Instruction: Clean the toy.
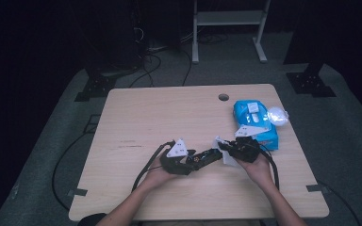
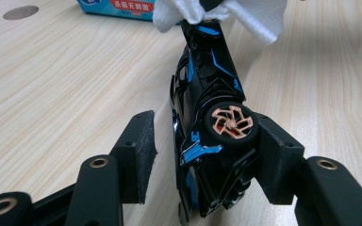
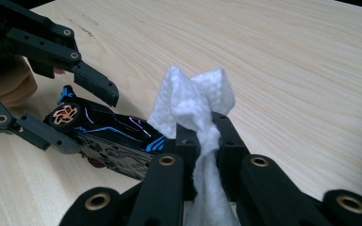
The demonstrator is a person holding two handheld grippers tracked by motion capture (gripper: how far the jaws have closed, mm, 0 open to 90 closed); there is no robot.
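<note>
Wiping step under way, I judge. My right gripper (image 3: pixel 201 136) clamped on white wipe (image 3: pixel 195 96), pressed at toy car (image 2: pixel 207 122) nose. Left gripper (image 2: pixel 202 155) jaws apart, car between, one pad touching wheel. Car at table (image 1: pixel 136 113) 6 o'clock. Next: re-grip car, keep rubbing.

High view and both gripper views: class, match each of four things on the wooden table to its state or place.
Things:
1. black toy car with blue stripes
2. white paper wipe
3. blue wipes packet
4. left gripper

States:
A. pinched in the right gripper
B. lying at the table's right edge
C. jaws apart, one pad off the car
D. on its side between two jaws

Pairs: 1-D, 2-A, 3-B, 4-C
</note>
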